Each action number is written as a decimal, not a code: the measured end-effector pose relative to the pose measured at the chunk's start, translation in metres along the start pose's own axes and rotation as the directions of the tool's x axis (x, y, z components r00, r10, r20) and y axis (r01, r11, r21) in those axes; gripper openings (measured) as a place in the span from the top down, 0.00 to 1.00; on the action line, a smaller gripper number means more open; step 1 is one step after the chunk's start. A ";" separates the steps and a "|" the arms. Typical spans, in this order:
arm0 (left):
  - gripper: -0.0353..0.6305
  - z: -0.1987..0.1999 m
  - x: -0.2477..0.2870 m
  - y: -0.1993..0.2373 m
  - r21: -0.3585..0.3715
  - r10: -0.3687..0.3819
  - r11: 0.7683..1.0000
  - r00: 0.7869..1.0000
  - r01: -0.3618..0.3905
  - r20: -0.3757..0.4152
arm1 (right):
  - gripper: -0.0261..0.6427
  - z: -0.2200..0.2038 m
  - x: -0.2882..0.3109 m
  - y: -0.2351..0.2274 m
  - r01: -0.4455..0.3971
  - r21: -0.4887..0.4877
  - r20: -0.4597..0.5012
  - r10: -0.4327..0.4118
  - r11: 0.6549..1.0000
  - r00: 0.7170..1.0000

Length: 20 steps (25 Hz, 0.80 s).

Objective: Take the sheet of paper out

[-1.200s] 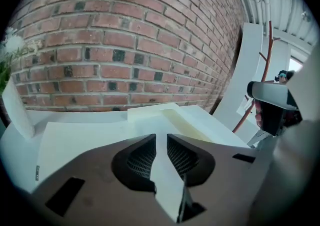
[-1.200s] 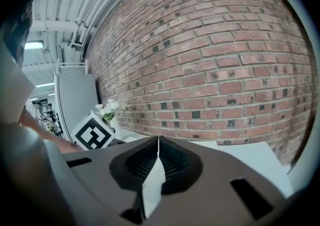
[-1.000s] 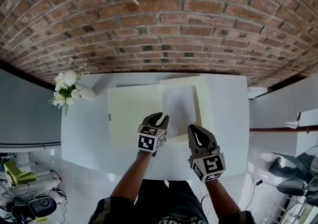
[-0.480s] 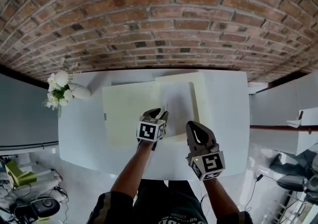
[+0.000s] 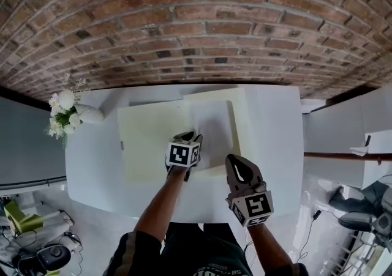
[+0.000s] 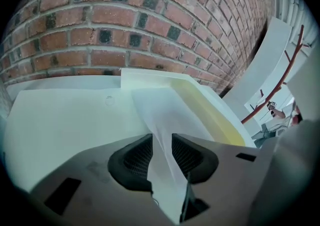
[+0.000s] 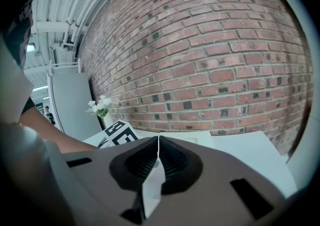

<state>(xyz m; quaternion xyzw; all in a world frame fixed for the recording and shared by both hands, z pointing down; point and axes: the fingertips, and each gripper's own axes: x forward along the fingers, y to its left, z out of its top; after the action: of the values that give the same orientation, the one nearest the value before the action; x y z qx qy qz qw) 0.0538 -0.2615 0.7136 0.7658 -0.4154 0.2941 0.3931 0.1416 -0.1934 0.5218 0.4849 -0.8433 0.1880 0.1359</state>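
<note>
Before the brick wall (image 5: 196, 24), on the table (image 5: 275, 146), sheet of paper (image 5: 211, 125) not yet out, lying on the open folder (image 5: 147, 140), near edge between the just-opened, parted jaws of the left gripper (image 6: 161, 140), a white corner, probably its own, clamped in the right gripper (image 7: 158, 142); pulling free yet to do.

Sheet (image 5: 211, 129) = matt paper, table (image 5: 275, 146) smooth, wall (image 5: 196, 24) rough brick.

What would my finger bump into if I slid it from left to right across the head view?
flowers → folder's left flap → left gripper → sheet of paper → right gripper → bare table end
</note>
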 end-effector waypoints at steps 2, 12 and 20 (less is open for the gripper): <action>0.78 -0.002 0.005 0.000 0.008 0.012 1.000 1.000 -0.011 -0.015 | 0.86 -0.001 -0.001 0.000 0.003 0.003 -0.003 -0.003 1.000 1.000; 0.78 -0.011 0.022 0.006 0.072 0.109 0.992 0.994 -0.106 -0.031 | 0.86 -0.006 -0.007 -0.005 0.021 0.011 -0.012 -0.020 1.000 1.000; 0.90 -0.010 0.017 0.015 0.029 0.125 0.992 0.992 -0.124 -0.011 | 0.86 -0.009 -0.008 -0.006 0.021 0.013 -0.014 -0.021 1.000 1.000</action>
<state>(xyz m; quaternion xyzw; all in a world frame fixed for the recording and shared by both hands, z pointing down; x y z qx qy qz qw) 0.0476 -0.2654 0.7373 0.7420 -0.4555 0.3290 0.3656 0.1511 -0.1863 0.5274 0.4931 -0.8360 0.1953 0.1405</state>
